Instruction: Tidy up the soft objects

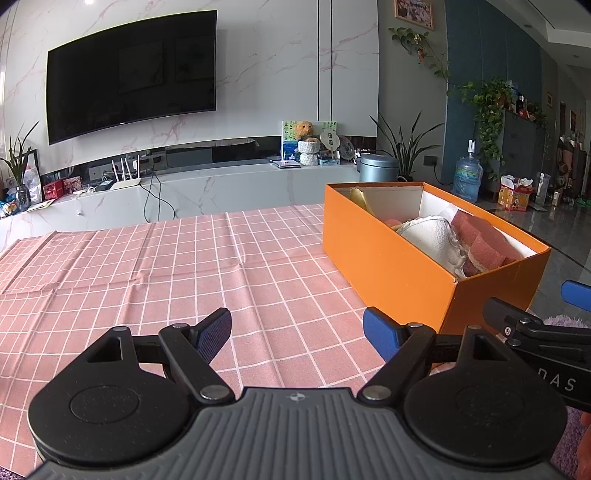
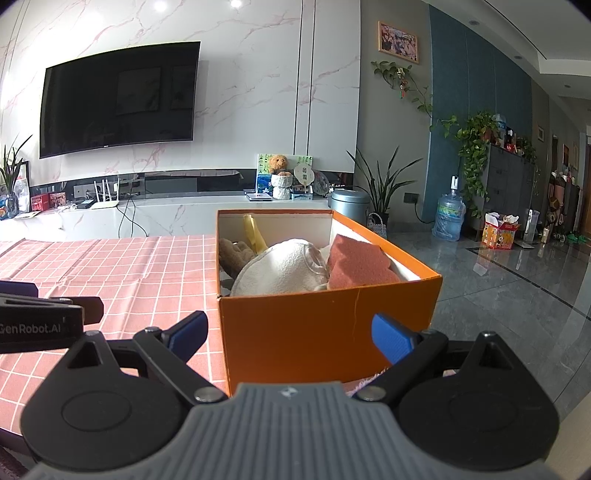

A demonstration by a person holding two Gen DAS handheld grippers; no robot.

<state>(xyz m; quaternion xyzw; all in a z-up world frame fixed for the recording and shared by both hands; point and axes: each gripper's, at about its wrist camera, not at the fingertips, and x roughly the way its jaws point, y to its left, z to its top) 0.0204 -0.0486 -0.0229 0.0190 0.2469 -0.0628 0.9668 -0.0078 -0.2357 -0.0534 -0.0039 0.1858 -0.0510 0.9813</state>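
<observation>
We see a marble wall [image 2: 251, 74] with a dark TV [image 2: 118, 98] above a long white console [image 2: 177, 214]. A teddy [image 2: 277, 162] sits on the console, a router [image 2: 105, 201] to its left. Right: blue wall [image 2: 476, 92], hanging plants [image 2: 472, 147], water jug [image 2: 450, 218], glossy grey floor [image 2: 498, 288]. Ceiling spots [image 2: 160, 5] are lit. A pink checked tablecloth [image 1: 184, 273] fills the foreground.

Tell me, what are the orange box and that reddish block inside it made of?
The orange box looks like matte cardboard: thin walls, white inside, a small crease down its front. The reddish block looks like sponge foam, with a rough, porous surface and wavy-cut edge.
</observation>
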